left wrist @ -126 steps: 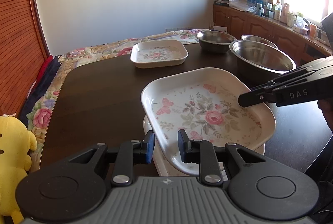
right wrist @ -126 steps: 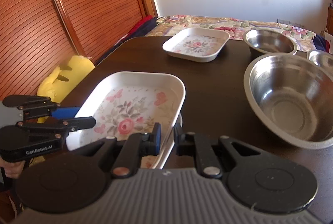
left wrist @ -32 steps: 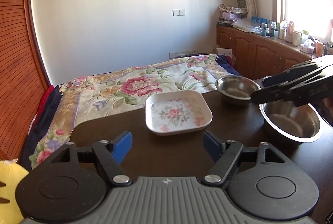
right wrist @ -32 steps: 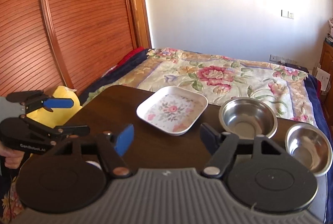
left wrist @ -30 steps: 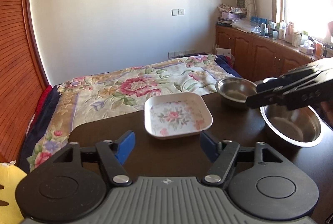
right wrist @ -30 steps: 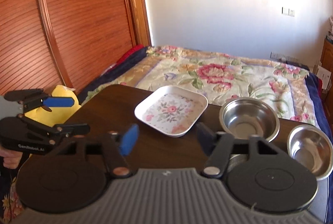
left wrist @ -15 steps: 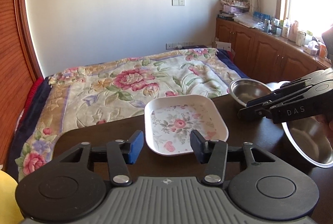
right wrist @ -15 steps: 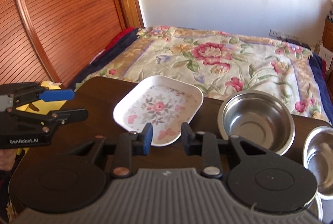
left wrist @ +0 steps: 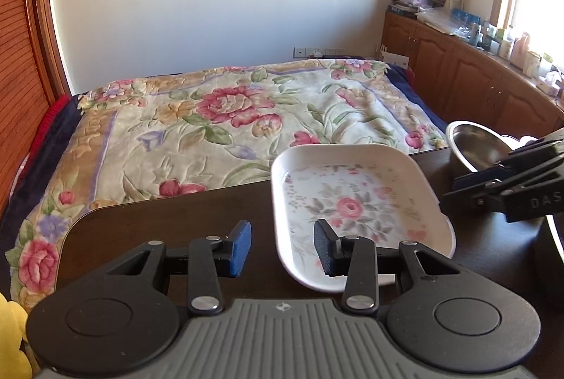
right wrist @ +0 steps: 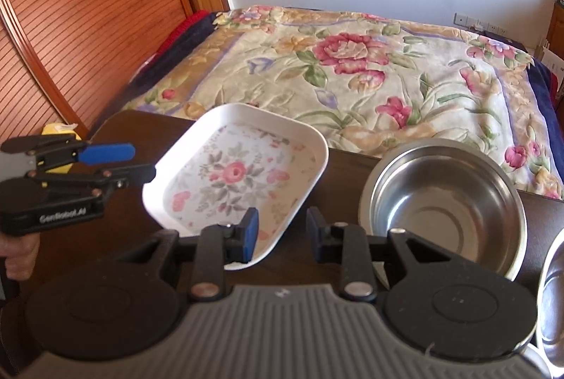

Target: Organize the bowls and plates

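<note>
A white rectangular plate with a rose print point(left wrist: 356, 203) point(right wrist: 239, 181) lies on the dark wooden table point(left wrist: 169, 220) near its far edge. My left gripper point(left wrist: 282, 250) is open, its jaws standing either side of the plate's near left rim. My right gripper point(right wrist: 282, 233) is open, its jaws standing either side of the plate's near right rim. Each gripper shows in the other's view: the right one point(left wrist: 500, 185) at the plate's right edge, the left one point(right wrist: 116, 160) at its left edge. A steel bowl point(right wrist: 444, 203) point(left wrist: 476, 146) sits right of the plate.
The rim of a second, larger steel bowl point(right wrist: 550, 308) shows at the far right. A bed with a floral blanket point(left wrist: 229, 118) lies just beyond the table's far edge. Wooden cabinets point(left wrist: 476, 79) with bottles line the right wall. A yellow plush toy point(left wrist: 10, 336) sits at lower left.
Both grippers have let go of the earlier floral plate, opened, and moved forward to the far plate. Over the last second their jaws narrowed around its near rim.
</note>
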The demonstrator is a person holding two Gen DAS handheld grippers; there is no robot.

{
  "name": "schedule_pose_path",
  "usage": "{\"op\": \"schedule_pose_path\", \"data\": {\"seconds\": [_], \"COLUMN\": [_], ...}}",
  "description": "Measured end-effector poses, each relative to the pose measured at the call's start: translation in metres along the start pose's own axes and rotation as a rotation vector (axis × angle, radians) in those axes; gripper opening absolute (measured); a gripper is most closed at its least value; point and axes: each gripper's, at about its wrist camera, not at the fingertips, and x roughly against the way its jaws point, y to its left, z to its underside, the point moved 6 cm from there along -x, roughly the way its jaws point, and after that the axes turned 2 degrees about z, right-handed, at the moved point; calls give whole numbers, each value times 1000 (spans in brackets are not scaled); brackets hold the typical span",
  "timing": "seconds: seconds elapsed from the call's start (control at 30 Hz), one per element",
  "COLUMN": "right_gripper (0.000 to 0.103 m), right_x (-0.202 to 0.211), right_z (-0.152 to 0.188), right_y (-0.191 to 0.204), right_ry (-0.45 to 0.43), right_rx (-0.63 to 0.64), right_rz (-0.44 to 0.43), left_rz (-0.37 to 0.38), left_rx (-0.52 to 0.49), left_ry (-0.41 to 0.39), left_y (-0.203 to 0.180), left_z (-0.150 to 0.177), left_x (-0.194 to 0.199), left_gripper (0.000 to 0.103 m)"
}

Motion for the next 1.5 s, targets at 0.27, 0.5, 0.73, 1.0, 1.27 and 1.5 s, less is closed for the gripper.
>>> {"op": "schedule_pose_path", "data": {"seconds": [0.27, 0.5, 0.73, 1.0, 1.27, 1.5], "right_gripper": [28, 25, 22, 18, 16, 16], "right_x": [-12, -21, -26, -30, -29, -17], "right_z": [-2, -1, -1, 1, 2, 6], "right_y": [-1, -3, -3, 3, 2, 7], "right_ry": [40, 66, 84, 97, 91, 58], "right_rx": [26, 44, 54, 70, 69, 56], "right_rz": [-19, -10, -20, -27, -34, -67], "left_rz": [4, 11, 22, 60, 55, 49], "left_rx": [27, 43, 44, 39, 39, 31], "left_ry": [26, 24, 22, 33, 40, 22], "left_y": [8, 10, 11, 5, 2, -3], "left_z": [3, 4, 3, 9, 16, 20], "left_x": [-24, -31, -31, -26, -14, 13], "left_gripper": [30, 29, 26, 22, 21, 21]}}
